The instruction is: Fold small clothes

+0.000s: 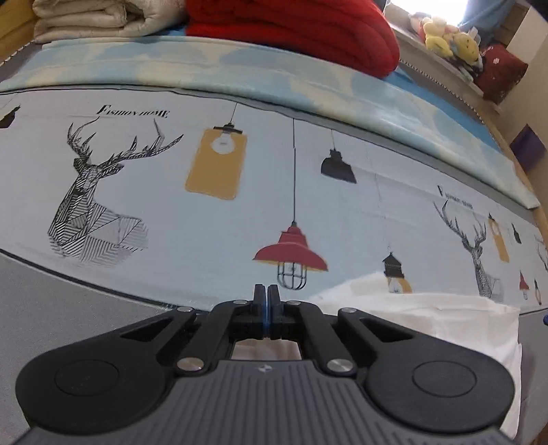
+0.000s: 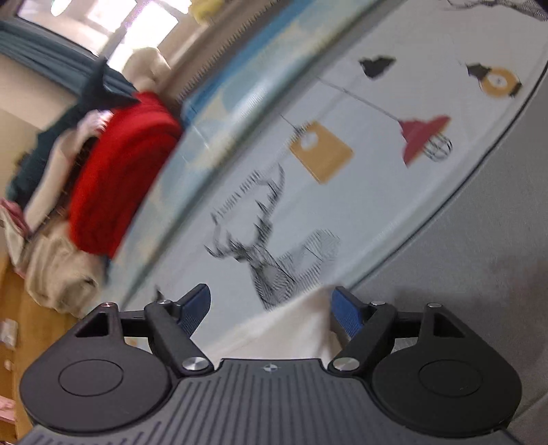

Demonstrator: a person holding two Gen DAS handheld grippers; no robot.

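Far to your left on the bed, a folded cream quilt (image 1: 96, 18) sits against the wooden bed frame (image 1: 13, 30), and touching it on the right is a thick red blanket (image 1: 294, 30); further right, along the window ledge, a heap of plush toys (image 1: 448, 37) catches the daylight. Nothing stands between your grippers and the cloth. Your left gripper (image 1: 266, 294) has its jaws pressed together with only a thin blue sliver of pad showing between them, and you cannot tell whether any cloth is pinched there, though white fabric shows through the gap in the linkage just behind the fingers. The white garment (image 1: 428, 325) lies near you, spreading from under the left gripper out to the right, its far edge folded flat on the bed sheet (image 1: 205, 222), which is pale blue-grey and printed with line-drawn deer heads, hanging lamps and yellow tags. A light blue patterned cover (image 1: 239, 72) is laid along the far side of that sheet. In the right wrist view, which is tilted and blurred, your right gripper (image 2: 270, 308) has its jaws spread wide, blue pads (image 2: 346, 311) facing inward, and a raised corner of the white garment (image 2: 301, 328) sits between them, close to the right-hand pad; whether it touches that pad is unclear. A plain grey band (image 2: 479, 239) borders the printed sheet to the right.
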